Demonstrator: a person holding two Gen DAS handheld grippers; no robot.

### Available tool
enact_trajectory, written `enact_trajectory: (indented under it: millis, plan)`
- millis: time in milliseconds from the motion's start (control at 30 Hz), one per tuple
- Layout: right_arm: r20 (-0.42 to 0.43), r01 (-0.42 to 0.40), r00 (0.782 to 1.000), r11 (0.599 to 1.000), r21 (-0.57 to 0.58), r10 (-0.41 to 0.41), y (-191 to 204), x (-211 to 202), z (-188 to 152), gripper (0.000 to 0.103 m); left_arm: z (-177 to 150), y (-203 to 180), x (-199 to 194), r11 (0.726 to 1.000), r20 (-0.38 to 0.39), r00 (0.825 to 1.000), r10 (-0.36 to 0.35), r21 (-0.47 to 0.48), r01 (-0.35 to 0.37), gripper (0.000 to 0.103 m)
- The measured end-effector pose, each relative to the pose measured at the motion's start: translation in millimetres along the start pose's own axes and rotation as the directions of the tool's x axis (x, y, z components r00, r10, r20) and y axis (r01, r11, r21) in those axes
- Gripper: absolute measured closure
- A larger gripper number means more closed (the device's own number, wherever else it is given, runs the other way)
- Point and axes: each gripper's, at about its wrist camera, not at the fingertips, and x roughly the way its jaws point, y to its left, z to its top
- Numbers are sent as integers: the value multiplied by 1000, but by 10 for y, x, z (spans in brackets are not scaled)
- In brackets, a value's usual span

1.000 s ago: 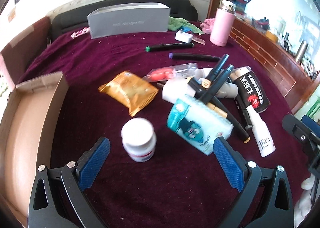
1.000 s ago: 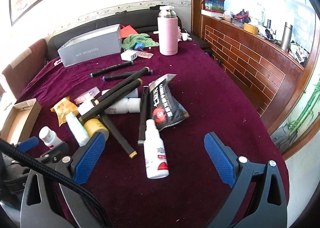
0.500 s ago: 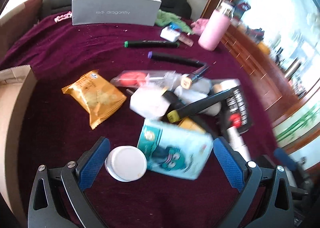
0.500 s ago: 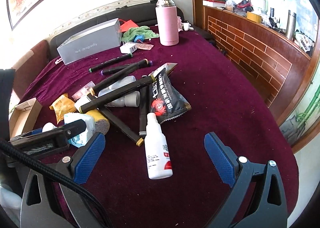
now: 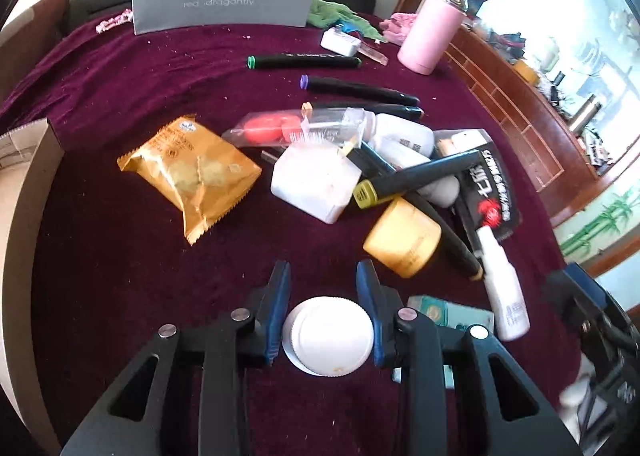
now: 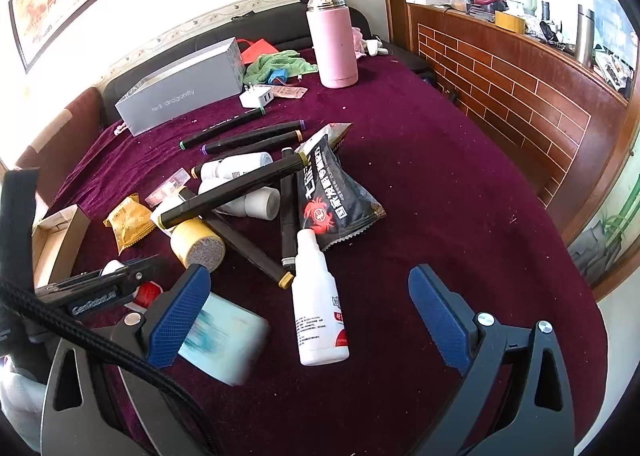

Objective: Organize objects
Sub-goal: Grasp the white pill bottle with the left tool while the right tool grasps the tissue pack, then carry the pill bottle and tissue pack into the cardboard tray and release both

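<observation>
- Left gripper (image 5: 324, 276): jaws just closed in, pads clamping the white-capped bottle (image 5: 327, 336), near edge of the maroon cloth (image 5: 120, 256).
- Right gripper (image 6: 308, 292): jaws wide apart, empty, above the white spray bottle (image 6: 318, 308).

Bare cloth (image 6: 460, 183) rightward (clutter: markers (image 6: 236, 191), bottles) leftward.
</observation>
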Motion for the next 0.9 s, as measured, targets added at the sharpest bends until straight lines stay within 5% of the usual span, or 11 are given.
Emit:
enact_trajectory:
  millis: [133, 233, 500, 700, 833, 867, 900]
  plan:
    - [-10, -24, 1000, 999, -21, 24, 0, -3, 46, 3, -75, 55, -149, 993, 23, 993, -115, 9, 115, 74]
    - [-20, -64, 998, 998, -12, 64, -41, -19, 82, 3, -123, 35, -256, 993, 42, 994, -96, 68, 93, 74]
    - [-47, -134, 990, 983, -127, 129, 260, -27, 0, 3, -67, 73, -340, 998, 85, 995, -57, 37, 54, 80]
    - [-137, -205, 977, 877, -434, 161, 747, 64, -221, 6, -175, 294, -883, 997, 166, 983, -76, 19, 74, 79]
    - [-171, -168, 981, 821, -545, 88, 931, 287, -344, 9, -231, 545, -1268, 997, 214, 974, -71, -9, 74, 79]
    - [-179, -157, 982, 817, -555, 67, 941, 343, -365, 30, -241, 600, -1329, 998, 218, 974, -59, -14, 63, 79]
    - [-212, -162, 976, 819, -550, 51, 947, 424, -373, 65, -261, 664, -1394, 998, 223, 974, -49, -18, 54, 79]
